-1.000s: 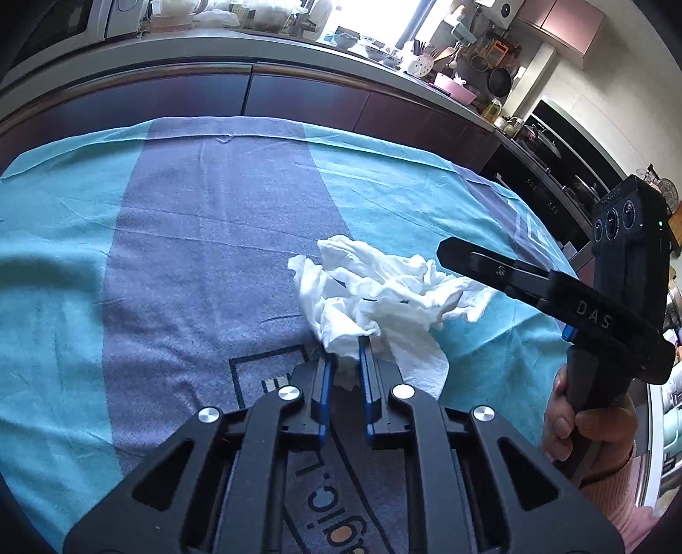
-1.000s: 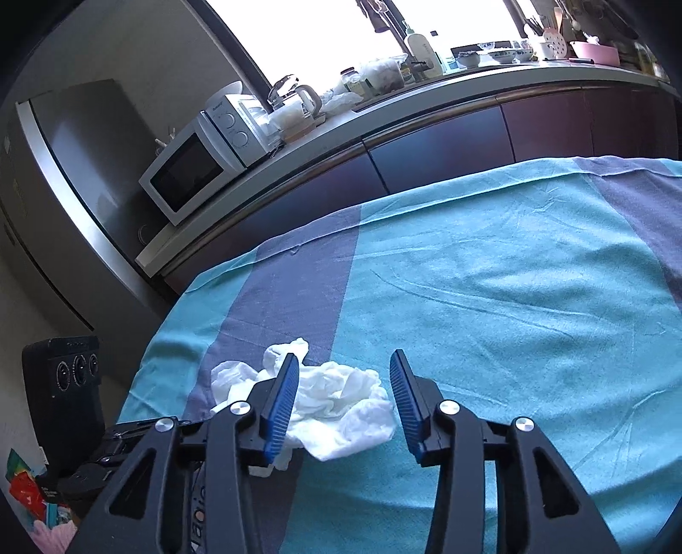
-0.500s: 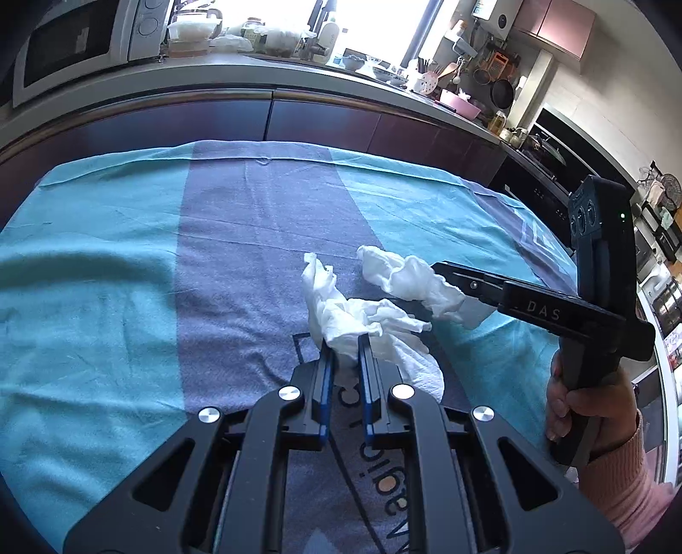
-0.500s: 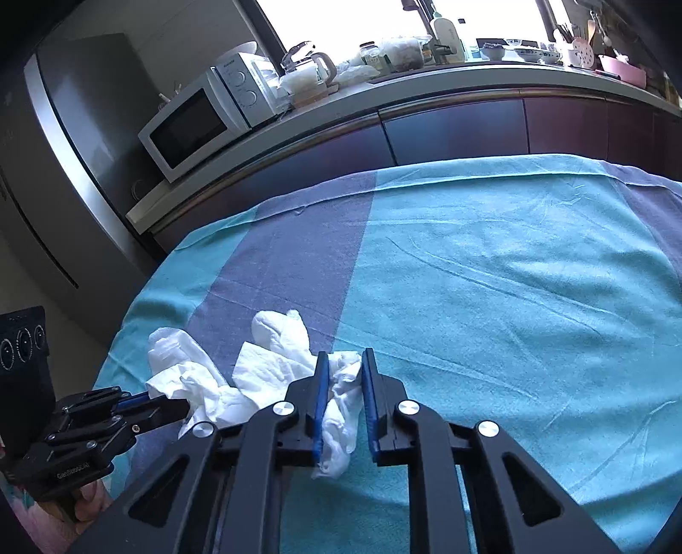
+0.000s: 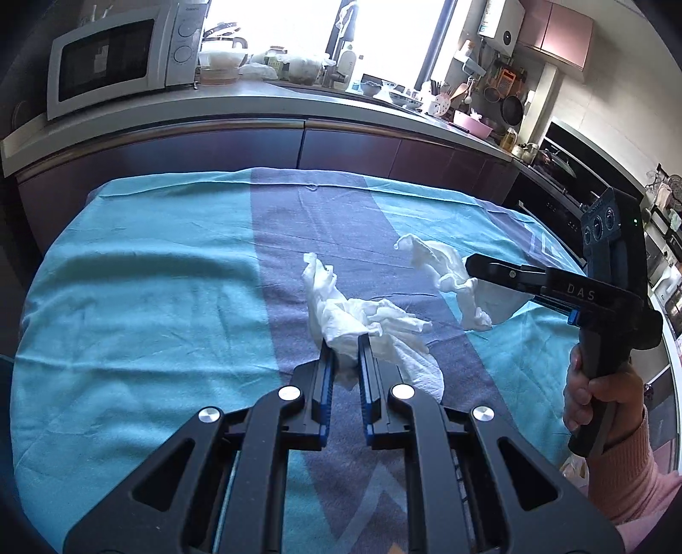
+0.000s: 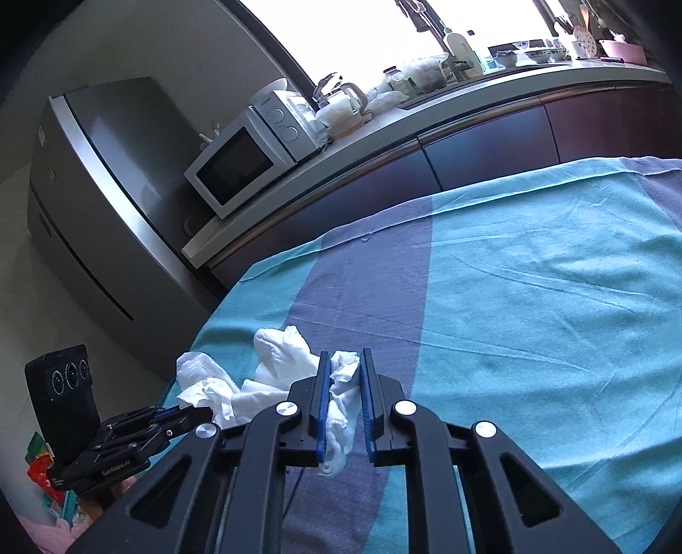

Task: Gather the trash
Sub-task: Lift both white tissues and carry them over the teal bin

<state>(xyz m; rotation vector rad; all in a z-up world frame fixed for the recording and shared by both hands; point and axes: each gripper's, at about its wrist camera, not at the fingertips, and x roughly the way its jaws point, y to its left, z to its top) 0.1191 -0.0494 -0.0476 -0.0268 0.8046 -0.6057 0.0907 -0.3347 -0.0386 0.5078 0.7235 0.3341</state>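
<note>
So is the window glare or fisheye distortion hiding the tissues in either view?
Left wrist view: window blown out, counter edge bowed, yet both tissues stay sharp, one in the left gripper. Right wrist view: same glare, the tissue in the right gripper is crisp.

Surface notes: paper, cloth, plastic, metal.
Crumpled tissue (image 5: 362, 319) between the left gripper (image 5: 343, 341) fingers: thin, soft, matt white paper. Tablecloth (image 5: 149, 298) beneath the fingers: woven matt cloth, lightly creased. Gripper bodies matt black, probably plastic; blue pads (image 6: 324, 383) smooth; silver bolts (image 5: 290, 393) shiny metal. Microwave (image 6: 247, 157) ahead: glossy white casing.
</note>
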